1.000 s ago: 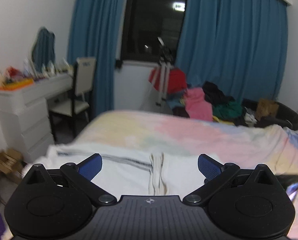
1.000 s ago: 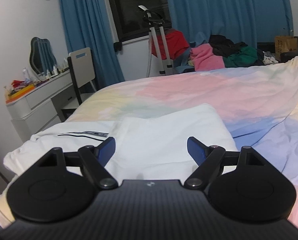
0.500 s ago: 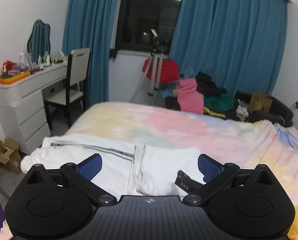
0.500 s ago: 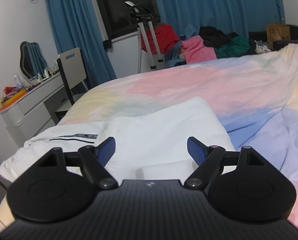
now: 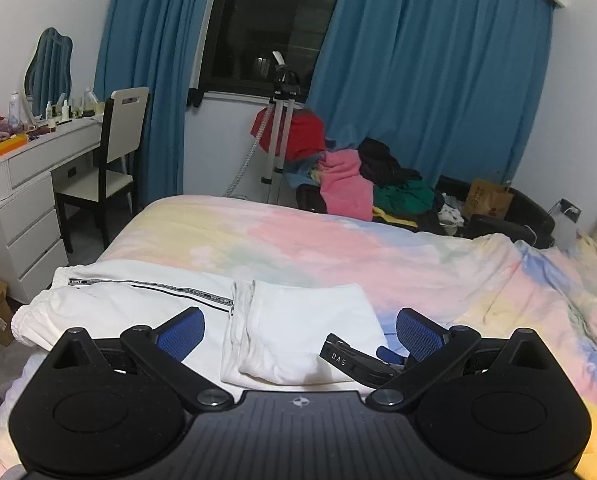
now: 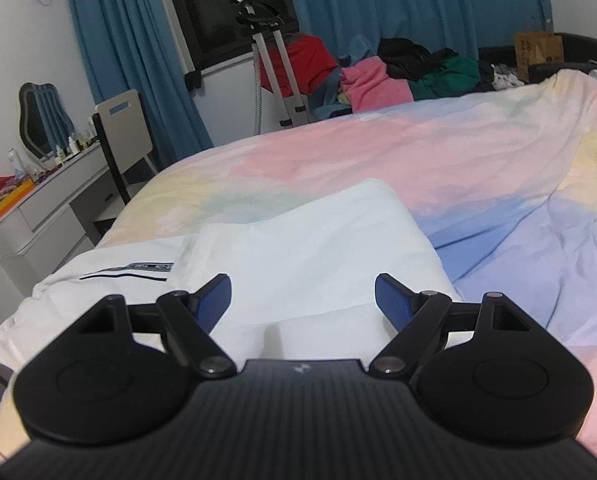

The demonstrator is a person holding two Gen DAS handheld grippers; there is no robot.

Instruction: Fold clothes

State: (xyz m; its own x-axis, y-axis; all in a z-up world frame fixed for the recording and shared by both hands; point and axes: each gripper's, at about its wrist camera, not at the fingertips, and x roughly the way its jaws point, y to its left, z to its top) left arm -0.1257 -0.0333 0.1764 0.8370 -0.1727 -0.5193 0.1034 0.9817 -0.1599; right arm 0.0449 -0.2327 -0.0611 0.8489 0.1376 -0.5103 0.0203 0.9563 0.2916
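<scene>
Left wrist view: we find the white trousers lying at the near edge of the bed, one end doubled back over the middle so that a folded panel rests on the striped length, which runs on leftward to the bed's corner. Right wrist view confirms the panel flat and square, with the striped part beside it. We note the left gripper and right gripper both spread wide, holding nothing, poised above the cloth. We judge one fold to be laid and the garment only partly compact; a further fold would call for pinching the loose left end and carrying it over the panel. A heap of clothes sits beyond the bed.
</scene>
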